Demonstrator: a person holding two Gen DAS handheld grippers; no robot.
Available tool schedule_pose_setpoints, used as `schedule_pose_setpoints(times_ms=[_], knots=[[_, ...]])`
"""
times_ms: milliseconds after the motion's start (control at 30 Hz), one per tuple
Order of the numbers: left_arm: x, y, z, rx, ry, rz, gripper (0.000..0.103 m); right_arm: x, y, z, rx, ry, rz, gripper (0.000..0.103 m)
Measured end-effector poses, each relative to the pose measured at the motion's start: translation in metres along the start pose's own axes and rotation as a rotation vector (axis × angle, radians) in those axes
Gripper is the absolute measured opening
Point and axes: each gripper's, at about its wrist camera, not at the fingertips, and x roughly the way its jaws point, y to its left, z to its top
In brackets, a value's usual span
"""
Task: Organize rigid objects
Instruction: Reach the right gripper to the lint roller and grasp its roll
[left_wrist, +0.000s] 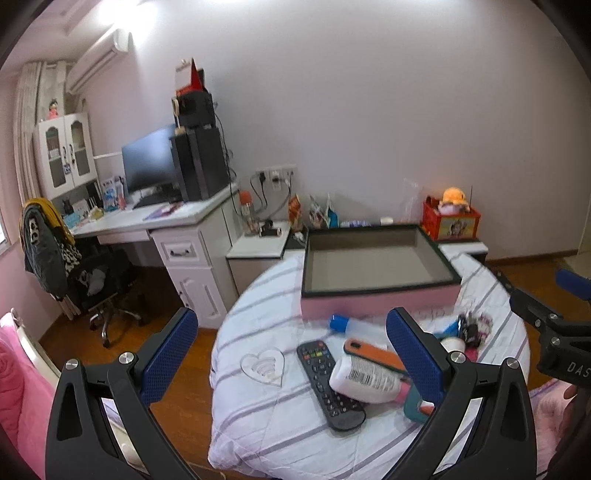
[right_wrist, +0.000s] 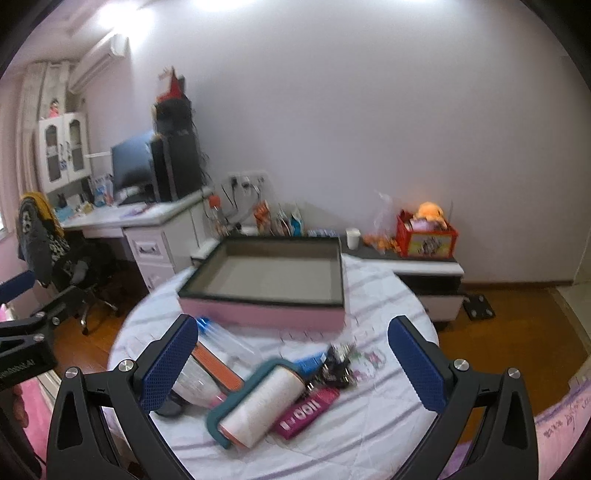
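Hovering over a round tabletop (left_wrist: 258, 435) with a striped white cloth, the left hand-held gripper (left_wrist: 291, 343) has its blue-padded fingers spread wide and holds nothing. The right hand-held gripper (right_wrist: 291, 350) is spread just as wide and is also empty.

In the left wrist view a clutter of rigid things lies between the fingers: a black remote control (left_wrist: 328, 384) at about 6 o'clock, with a white bottle (left_wrist: 365, 376) resting across it, and an orange-and-black brush (left_wrist: 373, 354) just behind. A clear heart-shaped dish (left_wrist: 264, 365) sits at 9 o'clock of the remote, apart from it.

From the right wrist view, a lint roller in a teal holder (right_wrist: 258, 402) lies at 6 o'clock, touching a magenta packet (right_wrist: 306, 411) at its 3 o'clock — a dark bunch of keys (right_wrist: 338, 365) lies just beyond.

At 12 o'clock of the pile stands an open pink box (left_wrist: 376, 273), empty — near the clutter, not touching it so far as the blur allows.
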Motion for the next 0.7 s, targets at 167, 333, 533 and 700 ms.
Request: schedule_pose_setpoints(times_ms=[167,333,533,700], knots=[[0.030,-0.007,-0.022,0.016,0.073,-0.015,0.103,0.029,-0.018,-0.026,0.034,0.098,-0.042,0.103],[0.051,-0.008,-0.033,0.029,0.121,-0.014,0.103,0.049,-0.024,-0.041,0.042,0.147,-0.039,0.103],[0.067,-0.008,-0.043,0.038,0.159,-0.011,0.103,0.066,-0.025,-0.053,0.071,0.185,-0.013,0.103],[0.078,-0.008,-0.047,0.054,0.176,-0.023,0.103,0.070,-0.003,-0.060,0.078,0.188,0.116,0.103]])
